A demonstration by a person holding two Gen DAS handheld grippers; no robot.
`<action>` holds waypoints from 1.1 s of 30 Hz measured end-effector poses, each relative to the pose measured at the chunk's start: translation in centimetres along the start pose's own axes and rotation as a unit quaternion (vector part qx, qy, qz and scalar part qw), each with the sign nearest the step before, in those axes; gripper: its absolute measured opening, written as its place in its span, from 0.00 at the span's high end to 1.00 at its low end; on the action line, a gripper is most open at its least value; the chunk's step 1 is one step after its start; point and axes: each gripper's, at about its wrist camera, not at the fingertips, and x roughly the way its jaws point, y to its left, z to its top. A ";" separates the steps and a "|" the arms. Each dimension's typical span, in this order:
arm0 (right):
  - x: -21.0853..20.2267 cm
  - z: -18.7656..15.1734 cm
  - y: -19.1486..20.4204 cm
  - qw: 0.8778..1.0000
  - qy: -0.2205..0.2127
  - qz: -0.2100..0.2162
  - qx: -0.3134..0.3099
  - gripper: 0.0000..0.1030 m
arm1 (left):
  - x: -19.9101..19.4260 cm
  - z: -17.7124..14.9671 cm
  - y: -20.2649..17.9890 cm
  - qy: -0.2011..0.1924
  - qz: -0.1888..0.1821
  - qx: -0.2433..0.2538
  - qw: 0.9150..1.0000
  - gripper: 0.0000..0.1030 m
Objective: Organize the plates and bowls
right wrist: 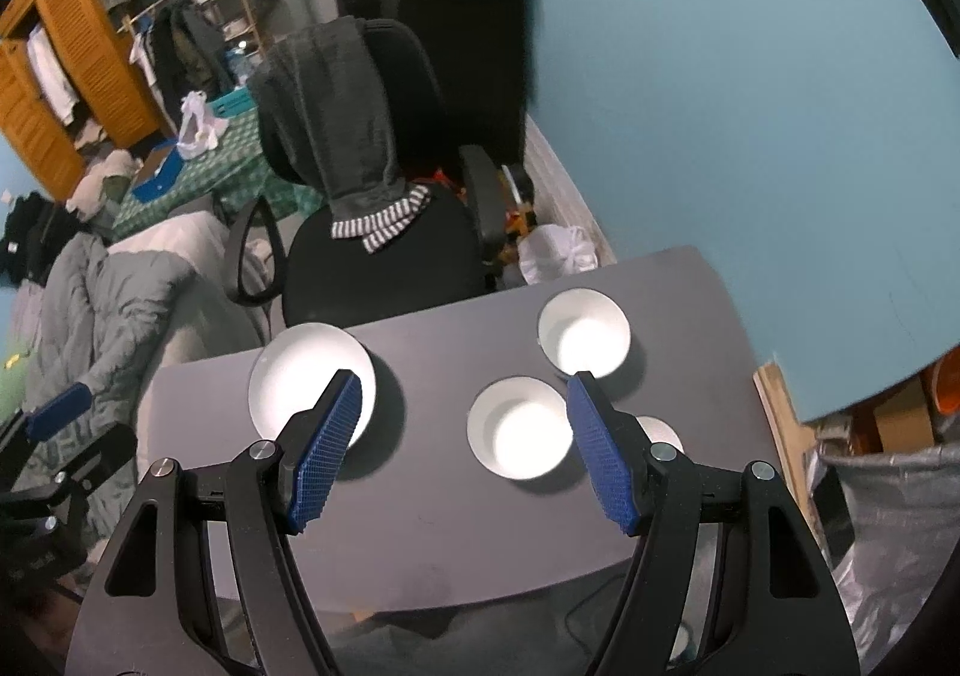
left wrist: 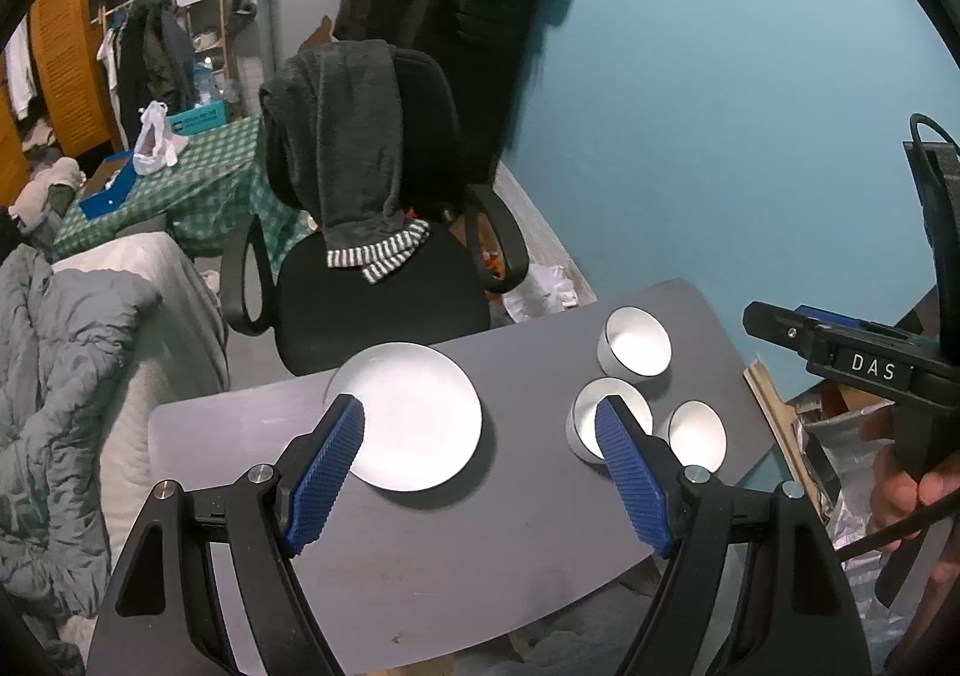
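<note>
A white plate [left wrist: 414, 415] [right wrist: 300, 382] lies on the left part of the small grey table [left wrist: 420, 544] [right wrist: 444, 520]. Three white bowls stand to its right: a far bowl [left wrist: 636, 340] [right wrist: 585, 331], a middle bowl [left wrist: 585, 418] [right wrist: 519, 427] and a small near-right bowl [left wrist: 699, 433] [right wrist: 663, 430], partly hidden behind a finger. My left gripper [left wrist: 480, 418] hovers open above the plate and middle bowl, holding nothing. My right gripper [right wrist: 465, 394] hangs open over the table between plate and bowls, empty. The right tool [left wrist: 864, 358], held by a hand, shows at the left wrist view's right edge.
A black office chair [left wrist: 360, 256] [right wrist: 366, 208] draped with a grey garment stands just behind the table. A blue wall [left wrist: 750, 105] runs along the right. Bedding [left wrist: 78, 376] lies to the left, and bags and clutter [right wrist: 888, 496] sit right of the table.
</note>
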 end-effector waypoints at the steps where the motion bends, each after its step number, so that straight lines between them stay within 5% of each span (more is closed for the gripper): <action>1: 0.0 0.0 -0.3 1.000 0.000 -0.002 0.004 0.32 | 0.1 0.0 -0.3 0.002 -0.003 0.003 1.000 0.22; 24: -0.7 -0.4 -7.5 0.998 0.007 -0.037 0.059 0.32 | 3.8 1.9 -7.8 0.037 -0.056 0.044 0.997 0.22; 33: 1.0 -0.2 -10.6 0.996 0.028 -0.040 0.069 0.32 | 6.7 2.7 -9.6 0.058 -0.087 0.021 0.994 0.22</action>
